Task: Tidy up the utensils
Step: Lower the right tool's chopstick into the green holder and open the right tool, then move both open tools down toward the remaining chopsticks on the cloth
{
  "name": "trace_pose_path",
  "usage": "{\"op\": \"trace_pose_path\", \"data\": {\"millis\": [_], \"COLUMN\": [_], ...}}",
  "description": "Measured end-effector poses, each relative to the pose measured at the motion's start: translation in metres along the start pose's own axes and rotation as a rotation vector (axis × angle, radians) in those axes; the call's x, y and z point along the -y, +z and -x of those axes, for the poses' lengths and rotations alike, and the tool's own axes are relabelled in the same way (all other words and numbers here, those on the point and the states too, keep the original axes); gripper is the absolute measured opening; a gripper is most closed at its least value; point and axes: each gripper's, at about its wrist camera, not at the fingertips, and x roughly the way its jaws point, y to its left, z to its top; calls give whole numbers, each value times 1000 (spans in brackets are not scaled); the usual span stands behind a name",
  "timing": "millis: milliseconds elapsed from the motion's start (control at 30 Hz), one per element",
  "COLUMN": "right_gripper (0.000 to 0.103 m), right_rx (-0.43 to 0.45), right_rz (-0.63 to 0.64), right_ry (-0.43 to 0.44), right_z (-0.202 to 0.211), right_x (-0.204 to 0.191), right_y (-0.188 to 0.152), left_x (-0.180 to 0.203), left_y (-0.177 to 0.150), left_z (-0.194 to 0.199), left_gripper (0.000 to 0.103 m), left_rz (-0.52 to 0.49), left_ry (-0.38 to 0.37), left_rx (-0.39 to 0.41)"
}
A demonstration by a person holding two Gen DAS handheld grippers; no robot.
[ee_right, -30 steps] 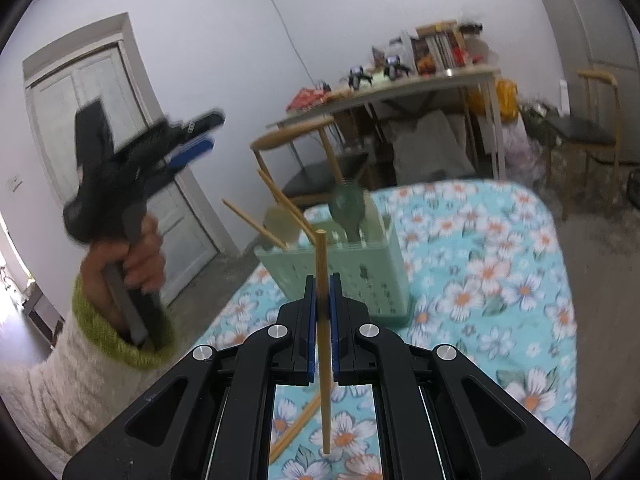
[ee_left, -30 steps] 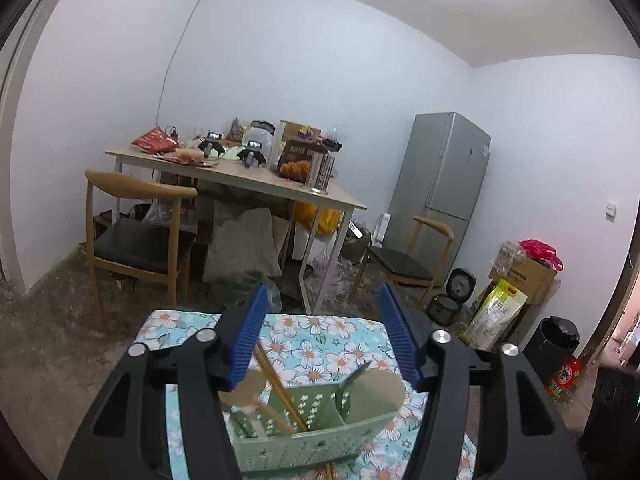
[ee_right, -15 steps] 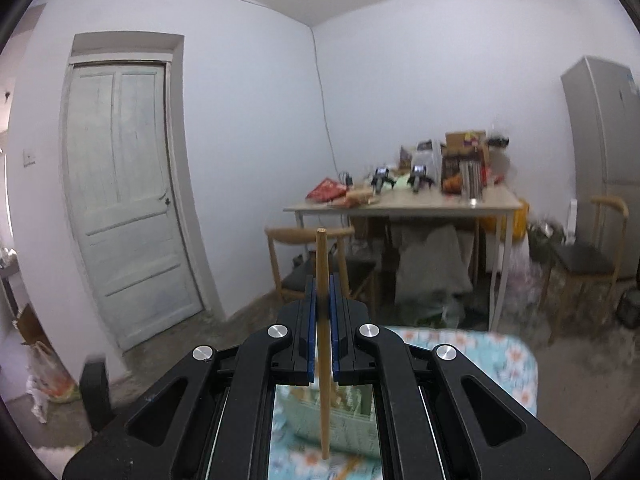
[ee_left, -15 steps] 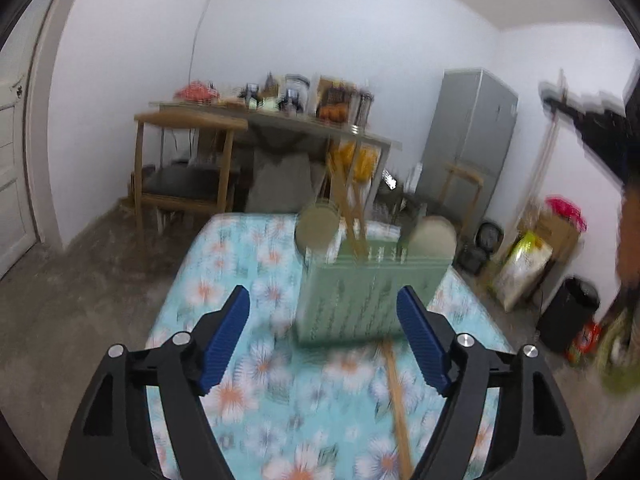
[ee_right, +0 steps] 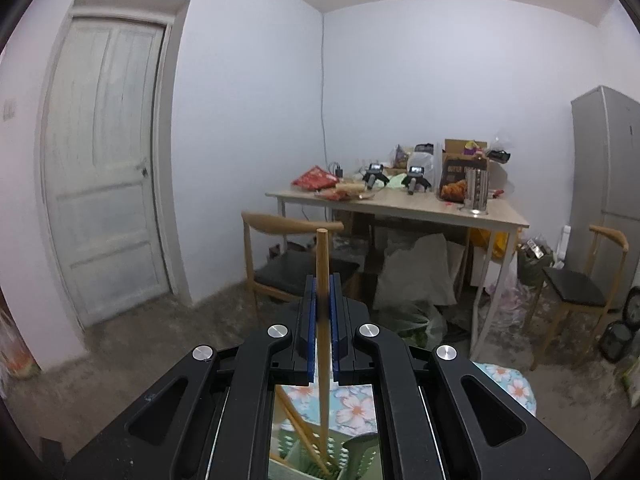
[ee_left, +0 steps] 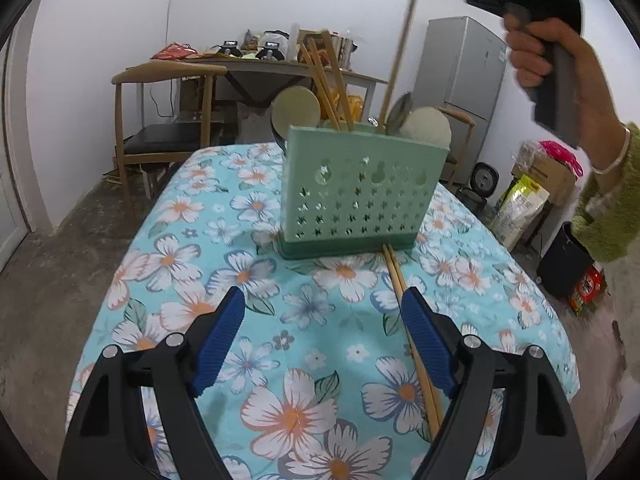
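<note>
Legibly, only one piece of writing shows: "BUTTER" on a brown box point(ee_right: 460, 178) standing on the far wooden table point(ee_right: 420, 210), well ahead of the right gripper point(ee_right: 322, 312); the line beneath it is too blurred to read. That gripper's blue pads are clamped together on one upright chopstick point(ee_right: 322, 280), whose lower end hangs over the green utensil holder point(ee_left: 360, 196) directly below. Seen from the left, this same chopstick descends into the holder's right part, with the right hand point(ee_left: 556, 68) high above. The left gripper point(ee_left: 322, 336) points down at the floral tablecloth point(ee_left: 180, 248), its jaws opening, nothing between them. Just ahead of it stands the holder, containing two slanted chopsticks point(ee_left: 330, 80) and three round-headed spoons; their handles are hidden. Two more chopsticks point(ee_left: 408, 328) lie together on the cloth, running from the holder's base under the gripper's right finger. Two wooden chairs flank the far table.
</note>
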Motion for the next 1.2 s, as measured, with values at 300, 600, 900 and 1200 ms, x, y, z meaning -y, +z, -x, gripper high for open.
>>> {"op": "trace_pose_path", "data": {"millis": [300, 600, 900, 1200], "right_gripper": [23, 54, 78, 81], "right_rx": [-121, -81, -129, -611], "right_rz": [64, -16, -130, -347], "right_ry": [-12, 34, 78, -56], "right_z": [-15, 40, 102, 80], "right_x": [-5, 7, 10, 9], "right_y": [-33, -26, -63, -216], "left_x": [2, 10, 17, 18], "left_y": [-7, -10, -19, -48], "left_z": [-11, -10, -7, -24], "left_gripper": [79, 79, 80, 81], "left_rz": [-2, 0, -7, -29], "left_ry": [-17, -7, 33, 131], "left_rx": [-34, -61, -110, -248]}}
